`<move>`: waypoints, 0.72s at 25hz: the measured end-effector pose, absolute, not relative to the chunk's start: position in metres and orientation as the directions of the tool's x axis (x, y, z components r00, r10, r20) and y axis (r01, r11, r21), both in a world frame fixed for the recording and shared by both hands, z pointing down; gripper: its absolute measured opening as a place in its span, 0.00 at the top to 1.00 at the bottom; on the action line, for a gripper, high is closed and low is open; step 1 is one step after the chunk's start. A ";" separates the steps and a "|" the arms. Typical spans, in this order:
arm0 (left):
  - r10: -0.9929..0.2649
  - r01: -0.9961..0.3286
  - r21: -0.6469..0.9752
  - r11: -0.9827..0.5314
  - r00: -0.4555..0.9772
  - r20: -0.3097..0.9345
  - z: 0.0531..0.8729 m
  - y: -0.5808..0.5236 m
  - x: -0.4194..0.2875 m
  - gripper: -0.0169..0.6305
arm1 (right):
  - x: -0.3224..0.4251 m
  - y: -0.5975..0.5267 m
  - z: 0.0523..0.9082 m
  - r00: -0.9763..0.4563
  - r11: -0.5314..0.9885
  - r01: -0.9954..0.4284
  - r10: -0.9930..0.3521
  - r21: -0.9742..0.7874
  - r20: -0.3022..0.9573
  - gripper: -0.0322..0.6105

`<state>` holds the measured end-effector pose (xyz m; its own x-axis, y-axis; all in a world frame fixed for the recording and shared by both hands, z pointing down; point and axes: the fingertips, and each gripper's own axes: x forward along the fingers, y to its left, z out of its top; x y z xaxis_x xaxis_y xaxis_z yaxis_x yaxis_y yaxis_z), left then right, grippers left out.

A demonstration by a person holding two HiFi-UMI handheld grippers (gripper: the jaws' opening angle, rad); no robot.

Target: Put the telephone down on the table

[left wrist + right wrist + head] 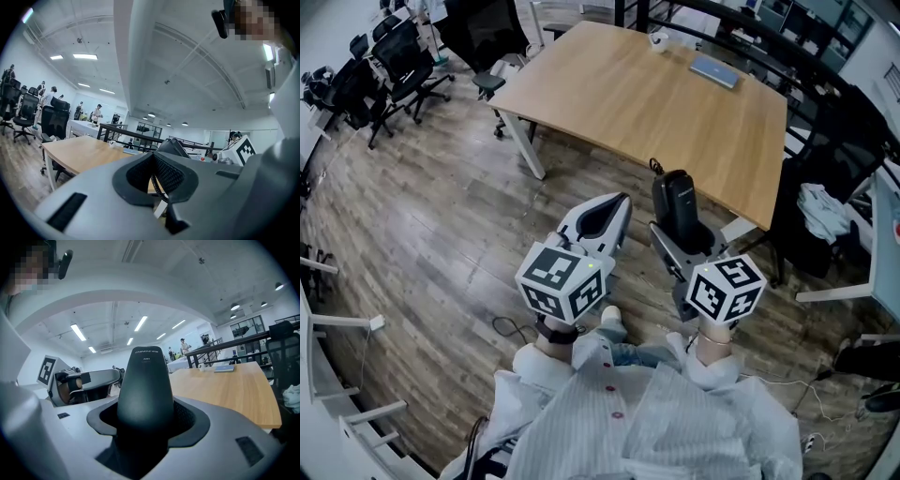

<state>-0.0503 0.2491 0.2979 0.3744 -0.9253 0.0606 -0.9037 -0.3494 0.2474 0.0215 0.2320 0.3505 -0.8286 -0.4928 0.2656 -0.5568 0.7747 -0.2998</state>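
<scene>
- Right claw (682, 236): clamped on the lower part of a black telephone (677, 199), one jaw pressed to each side of it.
- Telephone: upright, top end pointing away from the person, held in the air over the wooden floor (441, 234) just off the near edge of the desk (609, 94), towards its near right corner (clear of the desk top).
- Left claw (602, 217): jaws together, with a coiled cord (157, 185) caught in the hollow between them and a small white tag (160, 209) at the cord's lower end.
- Both claws side by side, near each other.
- By the desk's far edge: a flat grey book (714, 70) and a small cup (658, 39).
- Beyond the far left corner: black office chairs (398, 56).
</scene>
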 end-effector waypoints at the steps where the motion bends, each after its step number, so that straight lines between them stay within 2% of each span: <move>1: -0.922 -0.902 0.246 -0.356 0.381 0.064 0.300 0.246 -0.054 0.96 | 0.018 0.229 0.351 -0.826 0.771 -0.562 -0.499 -0.300 0.264 0.50; 10: -0.904 -0.885 0.245 -0.397 0.423 0.065 0.301 0.231 -0.074 0.96 | 0.000 0.215 0.353 -0.798 0.736 -0.601 -0.537 -0.310 0.274 0.50; 18: -0.914 -0.893 0.270 -0.361 0.396 0.090 0.312 0.210 -0.094 0.96 | -0.007 0.190 0.355 -0.794 0.733 -0.605 -0.531 -0.311 0.295 0.50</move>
<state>-0.0935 0.2102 0.3124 0.3962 -0.9137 0.0902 -0.8929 -0.3606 0.2697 -0.0073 0.1897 0.3552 -0.7945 -0.5306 0.2954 -0.6051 0.7328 -0.3111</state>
